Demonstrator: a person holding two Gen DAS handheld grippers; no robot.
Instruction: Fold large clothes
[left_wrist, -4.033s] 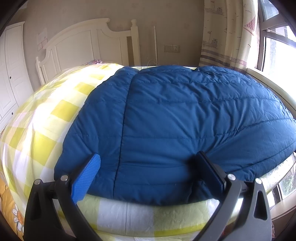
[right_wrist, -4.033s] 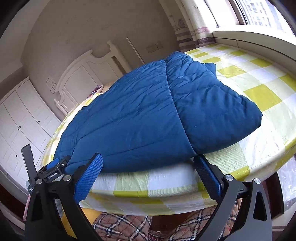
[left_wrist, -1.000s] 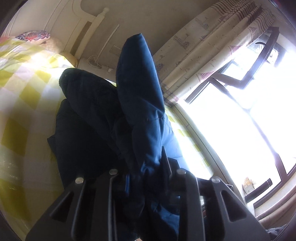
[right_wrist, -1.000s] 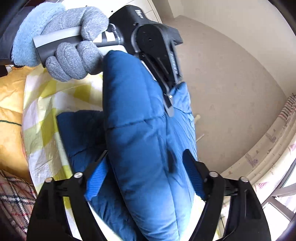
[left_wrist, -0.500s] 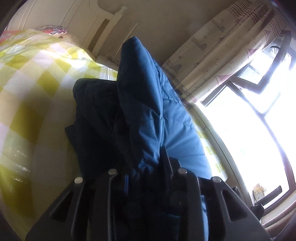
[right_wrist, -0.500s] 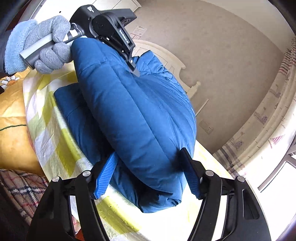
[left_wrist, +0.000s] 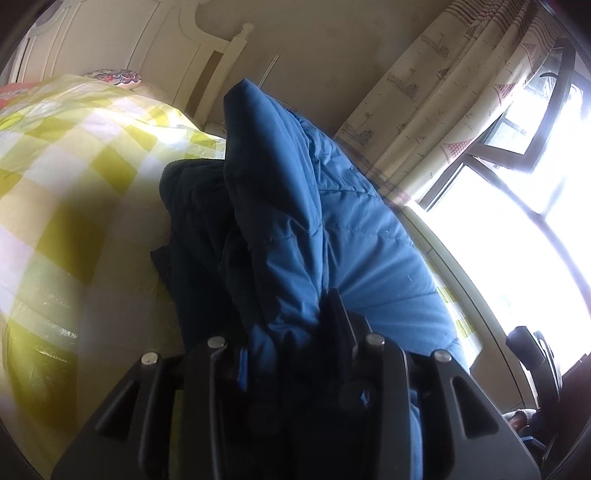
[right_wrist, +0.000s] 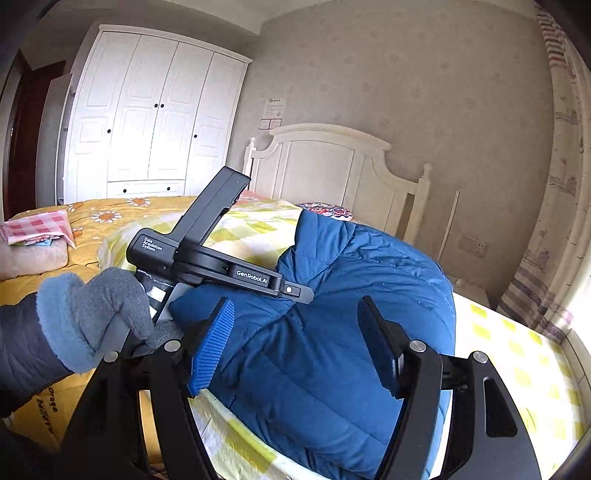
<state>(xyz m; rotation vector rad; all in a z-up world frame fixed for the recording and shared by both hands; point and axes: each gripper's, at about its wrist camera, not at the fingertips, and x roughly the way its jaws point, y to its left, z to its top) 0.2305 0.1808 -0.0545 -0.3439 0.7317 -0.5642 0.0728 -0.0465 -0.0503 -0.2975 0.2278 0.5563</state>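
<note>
The blue padded jacket (right_wrist: 351, 295) lies doubled over in a thick mound on the yellow checked bed cover (right_wrist: 517, 369). In the left wrist view a bunched fold of the jacket (left_wrist: 332, 229) fills the gap of my left gripper (left_wrist: 291, 325). Its jaws are opening, and the pads still touch the fabric. The right wrist view shows that left gripper (right_wrist: 295, 291) lying on the mound's left edge, held by a grey gloved hand (right_wrist: 96, 314). My right gripper (right_wrist: 295, 332) hovers just in front of the mound, open, its blue pads apart and clear of the cloth.
A white headboard (right_wrist: 332, 158) and a patterned pillow (right_wrist: 328, 211) are behind the jacket. A white wardrobe (right_wrist: 155, 110) stands at the back left. Orange flowered bedding (right_wrist: 110, 210) with a folded pink checked cloth (right_wrist: 37, 225) lies to the left. Curtain (left_wrist: 443, 92) and bright window (left_wrist: 517, 221) are on the right.
The raised fold has come down onto the rest of the jacket, and the left gripper sank with it. The right gripper rolled level, rose, and no longer straddles the fold.
</note>
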